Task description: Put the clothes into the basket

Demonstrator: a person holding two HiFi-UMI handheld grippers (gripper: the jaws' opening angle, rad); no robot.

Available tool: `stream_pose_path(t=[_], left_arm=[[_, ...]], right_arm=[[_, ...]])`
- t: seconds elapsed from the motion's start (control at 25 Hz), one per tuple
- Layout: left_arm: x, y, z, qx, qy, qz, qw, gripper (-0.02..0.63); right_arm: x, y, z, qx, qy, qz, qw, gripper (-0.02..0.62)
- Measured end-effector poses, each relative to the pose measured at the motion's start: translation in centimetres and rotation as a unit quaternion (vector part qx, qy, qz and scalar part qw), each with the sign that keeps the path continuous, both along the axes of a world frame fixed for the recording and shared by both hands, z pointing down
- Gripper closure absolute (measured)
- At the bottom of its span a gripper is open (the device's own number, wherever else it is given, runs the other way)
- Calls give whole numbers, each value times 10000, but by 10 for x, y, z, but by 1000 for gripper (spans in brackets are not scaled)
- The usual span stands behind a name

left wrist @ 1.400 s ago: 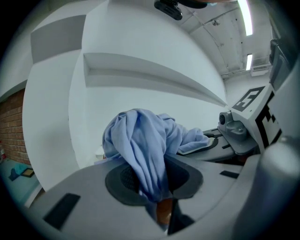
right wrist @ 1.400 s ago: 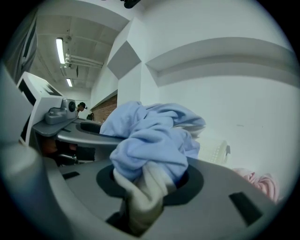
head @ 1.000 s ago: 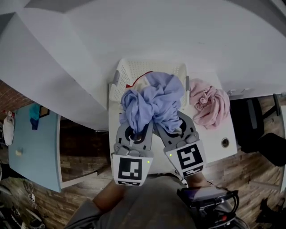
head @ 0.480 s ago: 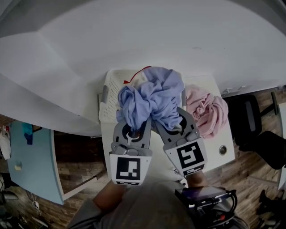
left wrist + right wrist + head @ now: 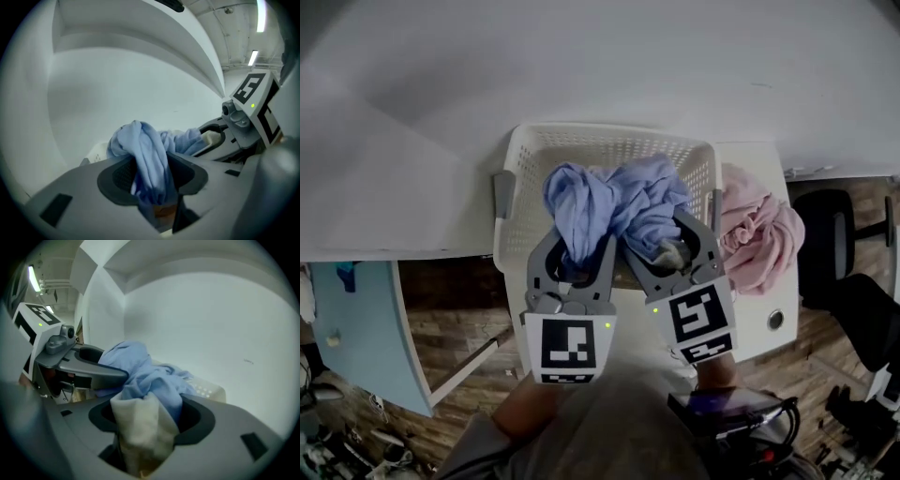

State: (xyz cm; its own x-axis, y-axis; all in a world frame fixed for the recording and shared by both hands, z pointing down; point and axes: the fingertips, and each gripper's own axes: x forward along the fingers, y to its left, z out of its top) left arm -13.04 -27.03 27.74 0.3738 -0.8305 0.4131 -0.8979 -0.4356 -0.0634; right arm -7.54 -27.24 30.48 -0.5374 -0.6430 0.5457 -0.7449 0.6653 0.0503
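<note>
A crumpled light-blue garment [image 5: 628,202] lies over the near half of the white plastic basket [image 5: 609,131]. My left gripper [image 5: 579,246] is at its near left end and my right gripper [image 5: 658,234] at its near right end, both over the basket's near rim. The jaws of both have just been opening, and cloth still hangs between them without being pinched. In the left gripper view a blue fold [image 5: 147,154] sits loosely between the pads. In the right gripper view a cream lining [image 5: 140,427] and blue cloth [image 5: 150,378] fill the gap.
A pink garment [image 5: 759,239] lies bunched on the white table [image 5: 759,305] to the right of the basket, near a round cable hole [image 5: 775,321]. A white wall rises behind. A black chair [image 5: 830,234] stands at the right and a light-blue table [image 5: 356,328] at the left.
Both grippers carried the blue garment forward and down into the basket. Their jaws now stand wider apart, and the cloth has sunk and spread out.
</note>
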Motion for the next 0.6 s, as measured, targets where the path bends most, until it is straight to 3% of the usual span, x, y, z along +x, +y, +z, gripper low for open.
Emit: stream_pose_path(t=[0.28,0.6], left_arm=[[-3,-1,3,16,-92,-79,9999,410],[-1,16,-6,185,-34,-118,9998,410]], right_arm=[[-3,0,3,-219,-34,-55,9997,315],[-1,13,-6,68,-149,8,9999,333]])
